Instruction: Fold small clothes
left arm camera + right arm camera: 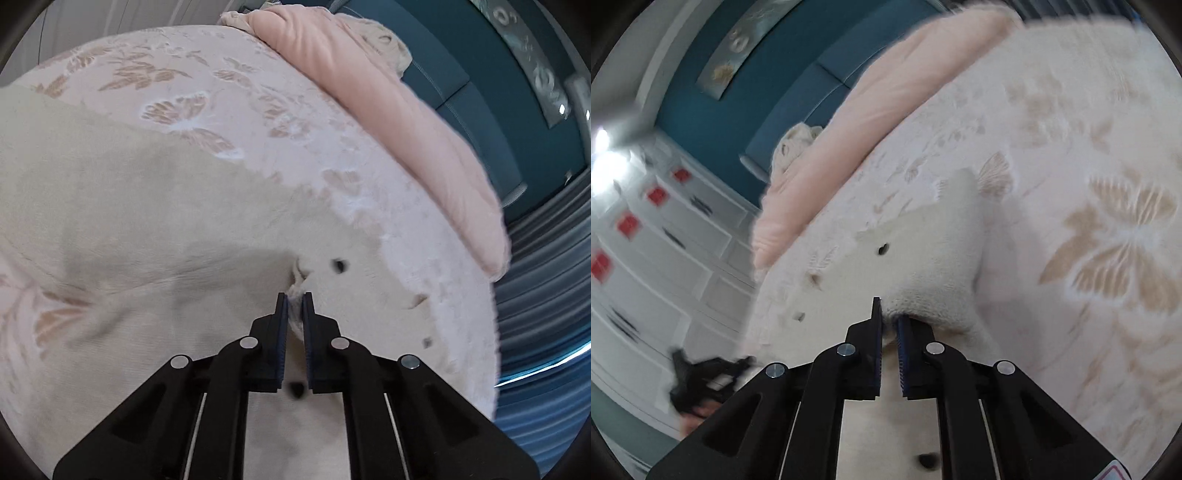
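A small cream garment [129,229] with dark buttons [339,265] lies on a pink bedspread with butterfly patterns [177,110]. My left gripper [294,297] is shut on a bunched edge of the garment near the button row. In the right wrist view the same garment [942,236] is lifted and draped, and my right gripper [888,314] is shut on its fuzzy edge. The left gripper [713,373] shows blurred at the lower left of the right wrist view.
A folded pink quilt [388,110] and a cream knitted item [384,44] lie along the bed's far side by a teal headboard [480,110]. White drawers with red squares [657,240] stand beyond the bed edge.
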`<control>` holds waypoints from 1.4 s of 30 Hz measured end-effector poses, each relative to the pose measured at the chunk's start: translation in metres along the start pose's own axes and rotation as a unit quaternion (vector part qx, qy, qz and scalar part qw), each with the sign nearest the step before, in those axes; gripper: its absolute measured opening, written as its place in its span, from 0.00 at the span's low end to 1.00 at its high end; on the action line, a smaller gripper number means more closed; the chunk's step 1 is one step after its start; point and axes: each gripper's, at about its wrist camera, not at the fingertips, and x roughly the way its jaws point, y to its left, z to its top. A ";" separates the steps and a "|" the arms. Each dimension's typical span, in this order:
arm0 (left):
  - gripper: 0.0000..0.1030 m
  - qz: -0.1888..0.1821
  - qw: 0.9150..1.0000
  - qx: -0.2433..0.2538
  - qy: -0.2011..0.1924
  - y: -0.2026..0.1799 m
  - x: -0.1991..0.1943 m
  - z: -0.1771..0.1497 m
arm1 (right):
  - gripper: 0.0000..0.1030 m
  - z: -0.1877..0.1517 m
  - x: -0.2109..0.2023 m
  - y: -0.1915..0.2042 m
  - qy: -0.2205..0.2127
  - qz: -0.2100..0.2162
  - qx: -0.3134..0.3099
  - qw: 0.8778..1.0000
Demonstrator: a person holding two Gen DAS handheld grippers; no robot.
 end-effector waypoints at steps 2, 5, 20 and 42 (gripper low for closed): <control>0.00 0.041 0.999 0.006 0.020 0.015 0.015 -0.012 | 0.07 -0.011 0.030 -0.025 0.073 -0.053 0.020 0.996; 0.00 0.058 0.998 -0.014 0.033 0.035 0.022 -0.023 | 0.08 -0.017 0.019 -0.032 0.064 -0.046 0.038 0.996; 0.61 0.103 0.991 -0.062 -0.060 0.158 -0.090 0.012 | 0.33 -0.077 -0.048 0.040 0.068 -0.119 -0.107 0.985; 0.08 0.057 0.986 -0.010 -0.154 0.145 -0.185 0.135 | 0.49 -0.241 -0.113 0.104 0.183 -0.102 -0.121 0.970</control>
